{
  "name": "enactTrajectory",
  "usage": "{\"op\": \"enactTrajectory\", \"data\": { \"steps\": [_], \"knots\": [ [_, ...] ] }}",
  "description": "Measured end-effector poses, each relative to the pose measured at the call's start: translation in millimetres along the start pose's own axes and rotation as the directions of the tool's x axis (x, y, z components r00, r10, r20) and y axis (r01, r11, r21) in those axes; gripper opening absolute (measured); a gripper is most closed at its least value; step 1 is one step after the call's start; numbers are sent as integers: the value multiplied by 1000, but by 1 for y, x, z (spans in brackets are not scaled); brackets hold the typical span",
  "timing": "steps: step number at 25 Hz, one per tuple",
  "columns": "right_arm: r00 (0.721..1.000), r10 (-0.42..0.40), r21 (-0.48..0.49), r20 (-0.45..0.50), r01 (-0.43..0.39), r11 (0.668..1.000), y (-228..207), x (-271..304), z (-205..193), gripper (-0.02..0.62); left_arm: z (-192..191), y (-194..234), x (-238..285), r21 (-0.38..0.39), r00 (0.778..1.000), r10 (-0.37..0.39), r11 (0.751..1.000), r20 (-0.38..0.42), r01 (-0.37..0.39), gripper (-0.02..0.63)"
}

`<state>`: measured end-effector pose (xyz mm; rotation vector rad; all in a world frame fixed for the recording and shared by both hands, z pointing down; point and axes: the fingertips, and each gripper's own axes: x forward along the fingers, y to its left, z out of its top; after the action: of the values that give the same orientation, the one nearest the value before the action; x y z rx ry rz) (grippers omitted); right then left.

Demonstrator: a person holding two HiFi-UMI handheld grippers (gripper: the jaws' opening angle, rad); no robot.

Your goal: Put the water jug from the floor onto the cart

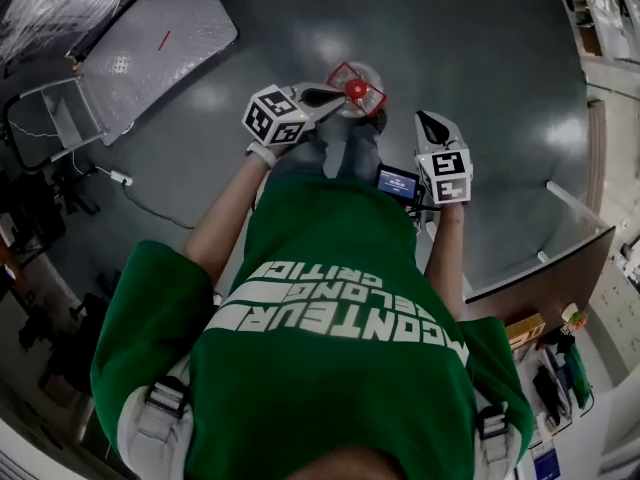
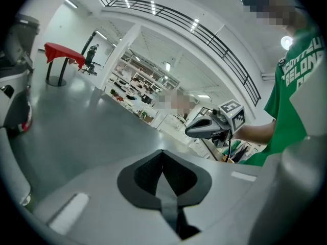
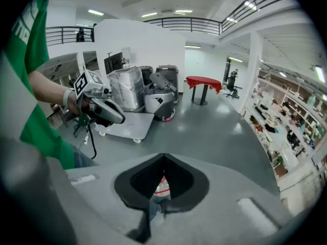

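The water jug [image 1: 357, 89], clear with a red cap and red handle, stands on the grey floor just ahead of the person's feet. My left gripper [image 1: 338, 95] is shut and empty, its tip beside the jug's left edge. My right gripper [image 1: 428, 120] is also shut and empty, and it hovers a little to the right of the jug. Behind that gripper's closed jaws [image 3: 163, 157], a bit of the jug's red and white [image 3: 161, 187] shows. The cart [image 1: 150, 43], a flat grey platform on wheels, sits at the upper left, seen as cart [image 3: 127, 124] in the right gripper view.
A wrapped pallet [image 3: 125, 88] and a floor-cleaning machine [image 3: 158, 98] stand behind the cart. A red-covered table [image 3: 204, 83] is farther off. A brown counter [image 1: 545, 273] lies to the right. A cable with a plug [image 1: 120, 178] trails on the floor at the left.
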<state>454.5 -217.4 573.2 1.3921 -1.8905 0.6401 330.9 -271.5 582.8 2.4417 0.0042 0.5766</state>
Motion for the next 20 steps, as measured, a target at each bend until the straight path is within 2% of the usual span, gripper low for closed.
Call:
{"op": "enactTrajectory", "data": {
  "steps": [5, 12, 17, 20],
  "knots": [
    [990, 135, -39, -25, -136, 990, -7, 20, -21, -14, -26, -5, 26, -85, 997, 82, 993, 12, -80, 3],
    [967, 244, -100, -66, -250, 963, -12, 55, -41, -14, -51, -2, 61, -102, 991, 134, 986, -19, -135, 3],
    [951, 296, -116, -94, -306, 945, 29, 121, -40, -14, -86, 45, 38, -137, 981, 195, 971, -14, -195, 3],
    [933, 332, -124, -136, -349, 929, 46, 162, -52, 14, -111, 70, 36, -166, 974, 223, 960, -24, -224, 3]
  ]
}}
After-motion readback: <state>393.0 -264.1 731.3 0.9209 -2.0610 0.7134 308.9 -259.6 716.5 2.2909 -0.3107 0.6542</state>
